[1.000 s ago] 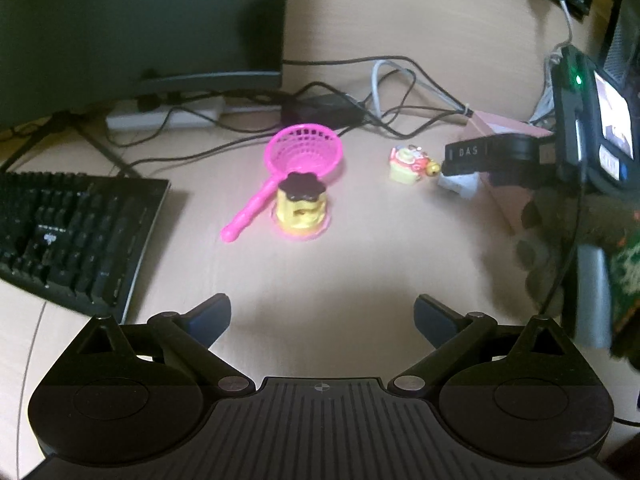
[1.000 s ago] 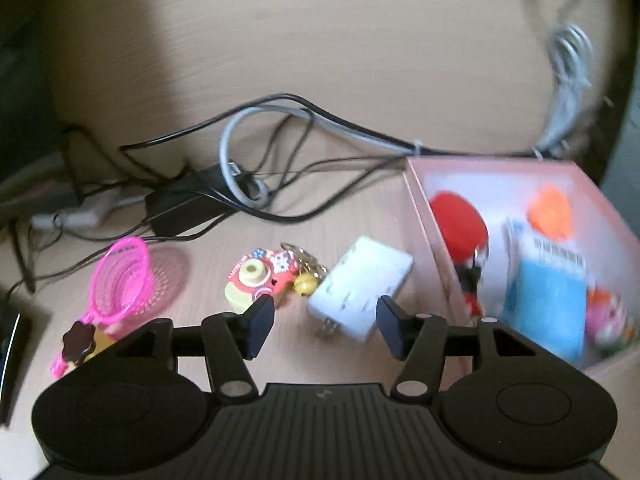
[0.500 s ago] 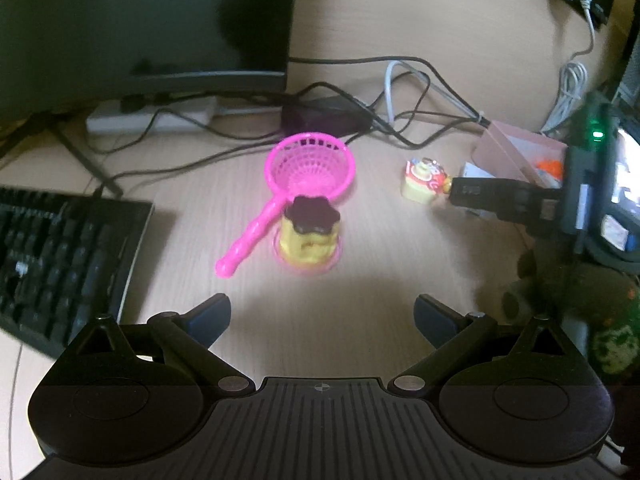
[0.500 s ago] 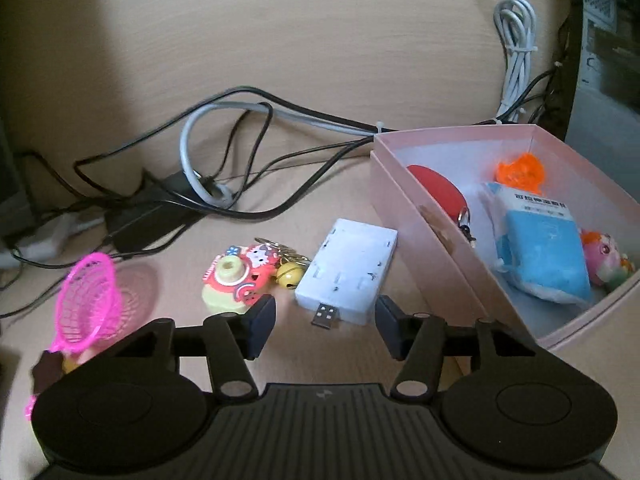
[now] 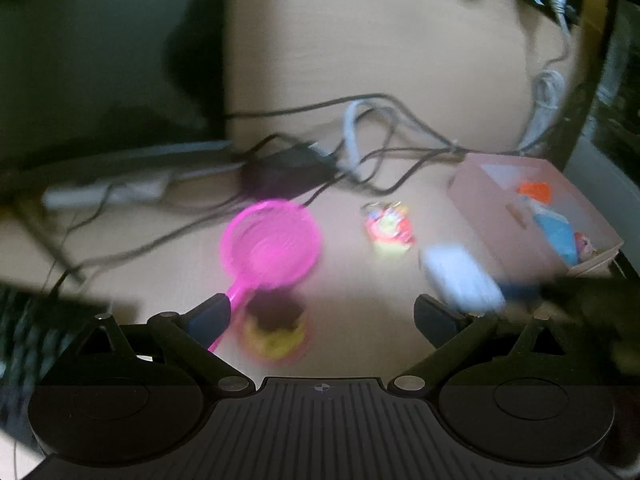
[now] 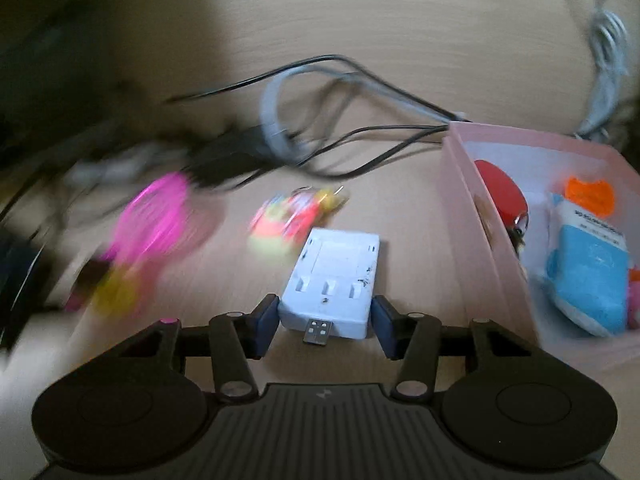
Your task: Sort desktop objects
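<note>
A white USB charger lies on the desk with its near end between the fingertips of my right gripper. The jaws are closing, and the pads stand just off its two sides. In the blurred left wrist view, my left gripper is open around a yellow pudding toy with a brown top, its pads well clear of it. Just behind the toy lies a pink toy strainer. A red and yellow keychain toy sits left of the charger's far end.
A pink box at the right holds a red item, a blue pack and an orange piece. Tangled cables run along the back. A keyboard and a monitor stand at the left.
My left gripper has moved forward, so the pudding toy now sits between its fingers. My right gripper has moved onto the charger's end and its jaws have narrowed.
</note>
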{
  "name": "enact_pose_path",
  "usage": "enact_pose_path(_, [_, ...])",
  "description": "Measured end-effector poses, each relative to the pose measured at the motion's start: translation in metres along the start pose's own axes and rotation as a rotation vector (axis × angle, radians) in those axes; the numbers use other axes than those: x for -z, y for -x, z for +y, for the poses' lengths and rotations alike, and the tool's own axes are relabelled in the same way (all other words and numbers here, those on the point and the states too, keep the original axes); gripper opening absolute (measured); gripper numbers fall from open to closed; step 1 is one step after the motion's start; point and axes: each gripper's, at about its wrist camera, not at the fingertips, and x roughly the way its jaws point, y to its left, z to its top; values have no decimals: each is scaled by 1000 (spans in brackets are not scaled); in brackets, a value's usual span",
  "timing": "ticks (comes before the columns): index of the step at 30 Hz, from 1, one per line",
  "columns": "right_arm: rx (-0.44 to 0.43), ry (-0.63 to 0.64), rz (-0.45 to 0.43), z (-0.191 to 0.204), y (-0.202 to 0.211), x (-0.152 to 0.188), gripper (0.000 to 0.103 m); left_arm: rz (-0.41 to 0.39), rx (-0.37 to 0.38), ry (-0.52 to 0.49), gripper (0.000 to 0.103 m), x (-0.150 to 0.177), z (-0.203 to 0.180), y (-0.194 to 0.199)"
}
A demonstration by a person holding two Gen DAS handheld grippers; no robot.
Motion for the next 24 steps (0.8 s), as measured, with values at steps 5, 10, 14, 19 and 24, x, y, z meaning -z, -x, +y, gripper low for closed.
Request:
enact_pose_path(5, [-3,91,73,-26,51,46,50,-12,62,-105,101,-22,-44,-43])
enact_pose_path(10, [21,-11,52,-53,86,65,55,-4,-69,-180,101,-33,-81,-98])
enact_pose_path(14, [59,-66,-10,-61,105,69,61,42,-113,-163,87,-35,-85,-122])
enact_pose_path(19, [74,-55,-42,-66,120,73,63,93,-135,-106,59,-29,-78,-130])
enact_pose_path(24, [86,-24,-100,-62,135,77,65,84,-138,-118,46,-13,-79,-100])
